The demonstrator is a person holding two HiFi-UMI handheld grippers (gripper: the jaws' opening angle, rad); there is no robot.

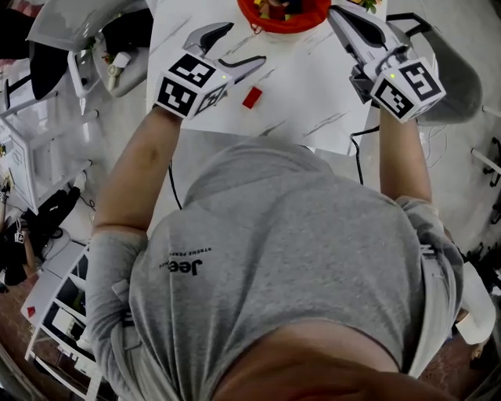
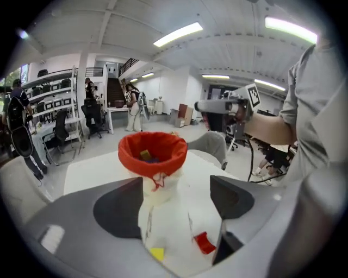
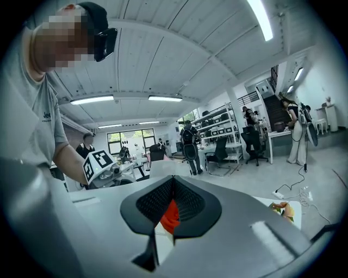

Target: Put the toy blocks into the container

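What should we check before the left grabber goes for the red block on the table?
1. Left gripper open: ok, jaws wide apart, nothing gripped.
2. Red block in sight: ok, lying on the table.
3. Red block centred between the jaws: not ok, it sits close to one jaw.
4. Container upright and open: ok.
5. Right gripper out of the way: ok, shut, up beside the container.
6. Yellow block clear of the grab: cannot tell, it lies close by.

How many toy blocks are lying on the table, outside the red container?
2: a red block and a yellow block, both on the table, between the container and the person. Others may be hidden.
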